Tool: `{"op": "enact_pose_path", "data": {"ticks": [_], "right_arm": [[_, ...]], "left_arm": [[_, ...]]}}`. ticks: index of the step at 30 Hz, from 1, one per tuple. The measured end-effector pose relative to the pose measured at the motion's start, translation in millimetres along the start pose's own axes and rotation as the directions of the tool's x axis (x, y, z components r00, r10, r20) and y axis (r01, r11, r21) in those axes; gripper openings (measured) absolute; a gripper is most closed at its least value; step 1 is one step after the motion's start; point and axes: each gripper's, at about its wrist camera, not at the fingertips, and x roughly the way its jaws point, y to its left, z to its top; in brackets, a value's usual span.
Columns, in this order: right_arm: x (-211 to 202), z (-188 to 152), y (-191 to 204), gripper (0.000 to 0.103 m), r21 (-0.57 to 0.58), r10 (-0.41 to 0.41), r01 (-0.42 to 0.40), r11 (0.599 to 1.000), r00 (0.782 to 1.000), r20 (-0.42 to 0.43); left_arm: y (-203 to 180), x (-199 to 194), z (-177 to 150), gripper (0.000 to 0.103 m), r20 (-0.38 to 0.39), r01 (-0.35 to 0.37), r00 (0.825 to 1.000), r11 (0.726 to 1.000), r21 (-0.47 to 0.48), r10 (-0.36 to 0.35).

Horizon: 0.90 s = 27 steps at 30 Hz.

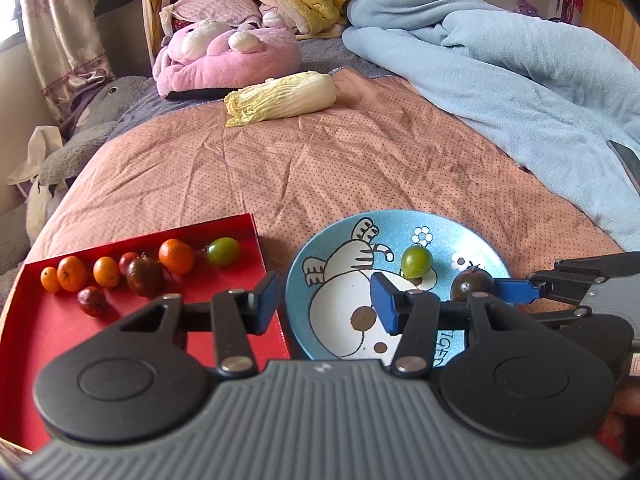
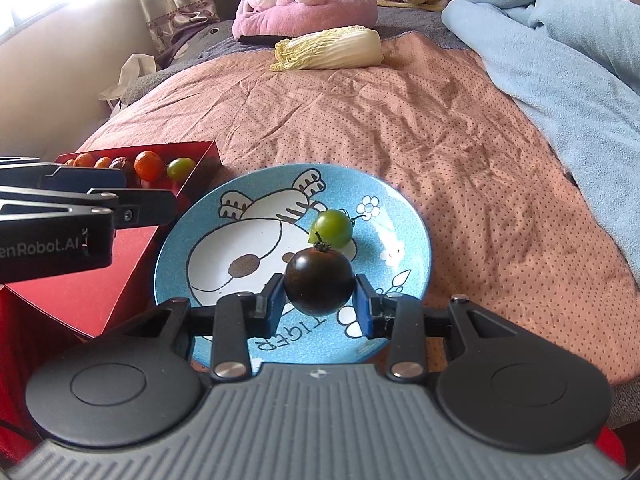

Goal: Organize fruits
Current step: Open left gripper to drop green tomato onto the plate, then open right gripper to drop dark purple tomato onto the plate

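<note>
Nearest us, our right tongs [image 2: 319, 300] grip the dark tomato [image 2: 319, 282] just above the blue plate [image 2: 404, 216]. Our left tongs [image 1: 326, 300] stand wide and empty over the plate's left rim. A green tomato [image 2: 332, 228] sits on the plate. Left of it, the red tray [image 1: 236, 228] holds several more fruits, so we judge sorting barely begun.

- Right gripper [image 2: 320, 304]: jaws closed against both sides of a dark tomato [image 2: 319, 283], blue pads [image 2: 276, 306] in contact.
- Left gripper [image 1: 326, 300]: jaws spread wide, nothing between the blue pads [image 1: 267, 300]; positioned beside the right gripper.
</note>
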Motion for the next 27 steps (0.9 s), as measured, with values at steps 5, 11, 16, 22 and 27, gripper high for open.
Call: {"op": "enact_pose_path", "data": {"ticks": [5,11,16,22,27], "right_arm": [[-3.5,1.0,2.1,0.054,0.002,-0.003,0.003,1.000,1.000,0.015],[-13.1,3.0,4.7,0.059,0.003,-0.002,0.002,1.000,0.999,0.043],[-22.6,5.3,11.8,0.061,-0.006,0.015,-0.015,1.000,0.998,0.062],[-30.7,8.3,27.3,0.065,-0.040,0.045,-0.042,0.998,0.996,0.079],[-32.7,11.0,39.3,0.065,-0.064,0.063,-0.058,0.996,0.994,0.087]], "left_arm": [[4.3,-7.1,-1.1,0.053,0.008,-0.003,1.000,1.000,-0.015,0.003],[7.3,-12.0,-4.3,0.053,0.013,-0.003,1.000,1.000,-0.025,0.003],[10.9,-15.3,-6.9,0.053,0.015,-0.006,1.000,0.999,-0.037,0.006],[18.9,-19.2,-10.2,0.052,0.017,-0.015,1.000,0.998,-0.061,0.017],[29.0,-24.1,-12.0,0.053,0.021,-0.029,0.999,0.996,-0.083,0.031]]}}
